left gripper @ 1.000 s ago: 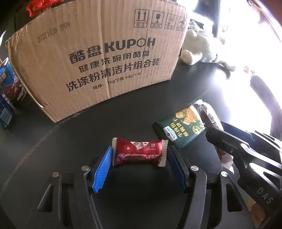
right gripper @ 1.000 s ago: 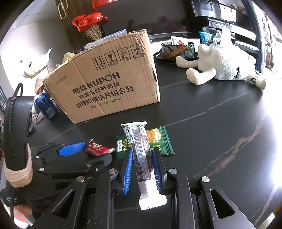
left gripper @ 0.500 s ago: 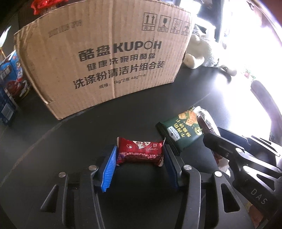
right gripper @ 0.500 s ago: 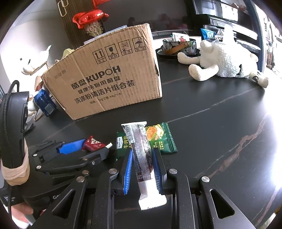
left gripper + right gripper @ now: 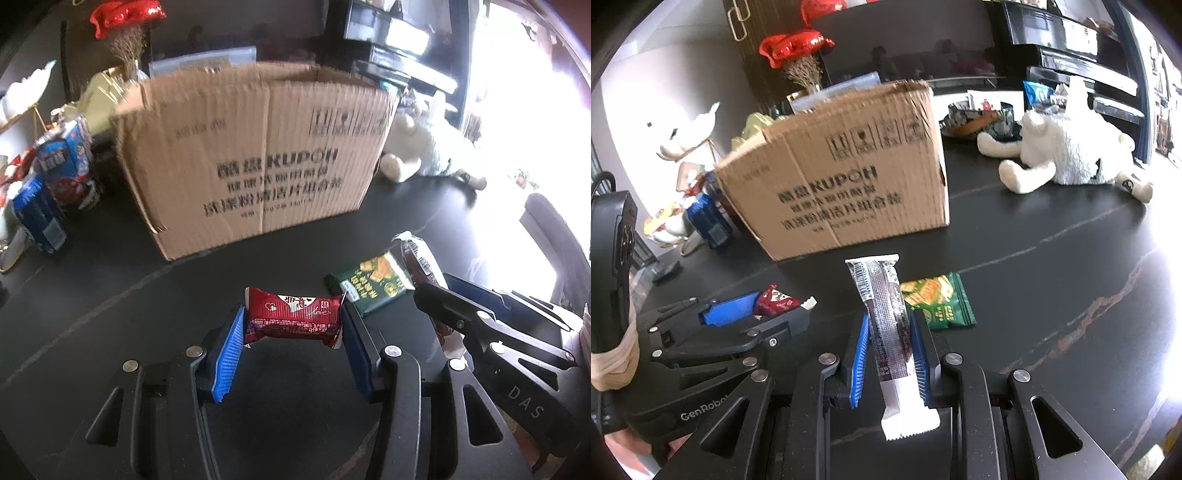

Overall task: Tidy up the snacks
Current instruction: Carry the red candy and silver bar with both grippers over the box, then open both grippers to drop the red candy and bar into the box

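Note:
My left gripper [image 5: 291, 328] is shut on a red snack packet [image 5: 292, 318], gripped by its two ends and lifted off the black table [image 5: 110, 280]. The same packet [image 5: 775, 301] shows between the left gripper's blue pads in the right wrist view. My right gripper [image 5: 889, 334] is shut on a long silver-and-brown snack bar [image 5: 884, 325], which stands up between the pads. A green cracker packet [image 5: 938, 301] lies flat on the table just beyond the right gripper; in the left wrist view this green packet [image 5: 373, 286] sits to the right. An open cardboard box [image 5: 255, 158] stands farther back.
A white plush toy [image 5: 1067, 155] lies at the back right, near a bowl [image 5: 979, 120]. Blue snack boxes [image 5: 55, 184] stand left of the cardboard box. Red decorations [image 5: 796, 46] and white ornaments [image 5: 687, 133] crowd the back left.
The left gripper closed on the red packet and rose with it, so the box top now shows. The right gripper lifted slightly, still holding the bar.

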`<state>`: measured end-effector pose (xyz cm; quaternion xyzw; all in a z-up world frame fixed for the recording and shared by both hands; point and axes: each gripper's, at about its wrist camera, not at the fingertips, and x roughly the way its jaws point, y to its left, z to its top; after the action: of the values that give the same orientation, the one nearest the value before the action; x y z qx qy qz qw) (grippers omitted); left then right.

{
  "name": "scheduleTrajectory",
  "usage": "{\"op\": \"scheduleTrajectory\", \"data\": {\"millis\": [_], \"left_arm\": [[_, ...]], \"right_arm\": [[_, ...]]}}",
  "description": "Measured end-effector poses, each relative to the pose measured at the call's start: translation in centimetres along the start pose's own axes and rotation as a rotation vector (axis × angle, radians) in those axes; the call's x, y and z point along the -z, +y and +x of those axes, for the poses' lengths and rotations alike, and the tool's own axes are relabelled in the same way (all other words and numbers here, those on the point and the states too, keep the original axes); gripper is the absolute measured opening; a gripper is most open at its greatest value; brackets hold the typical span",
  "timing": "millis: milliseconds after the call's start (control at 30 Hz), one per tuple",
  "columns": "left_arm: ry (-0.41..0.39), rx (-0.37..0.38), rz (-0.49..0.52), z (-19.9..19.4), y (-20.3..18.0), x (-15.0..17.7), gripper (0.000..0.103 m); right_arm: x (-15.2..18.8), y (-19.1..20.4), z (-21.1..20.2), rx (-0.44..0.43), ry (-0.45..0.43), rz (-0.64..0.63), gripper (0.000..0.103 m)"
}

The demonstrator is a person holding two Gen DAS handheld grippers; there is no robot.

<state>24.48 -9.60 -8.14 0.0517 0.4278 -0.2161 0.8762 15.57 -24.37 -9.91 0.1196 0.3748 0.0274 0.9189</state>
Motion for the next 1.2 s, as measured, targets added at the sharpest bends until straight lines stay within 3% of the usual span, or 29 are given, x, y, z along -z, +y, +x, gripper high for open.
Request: {"op": "scheduleTrajectory", "data": {"millis": [400, 800, 1200], "left_arm": [[-0.140, -0.022, -0.015, -5.8, 0.1, -2.8, 0.050], [-0.253, -0.084, -0.019, -10.0, 0.5, -7.1, 0.050], [-0.286, -0.106, -0.039, -10.5, 2.1, -11.1, 0.050]], "right_arm": [[-3.0, 1.9, -4.0, -0.043, -0.094, -0.026, 0.024], [-8.0, 3.7, -6.6, -0.051, -0.207, -0.071, 0.024], [-12.6, 5.4, -6.6, -0.059, -0.259, -0.134, 0.022]]}}
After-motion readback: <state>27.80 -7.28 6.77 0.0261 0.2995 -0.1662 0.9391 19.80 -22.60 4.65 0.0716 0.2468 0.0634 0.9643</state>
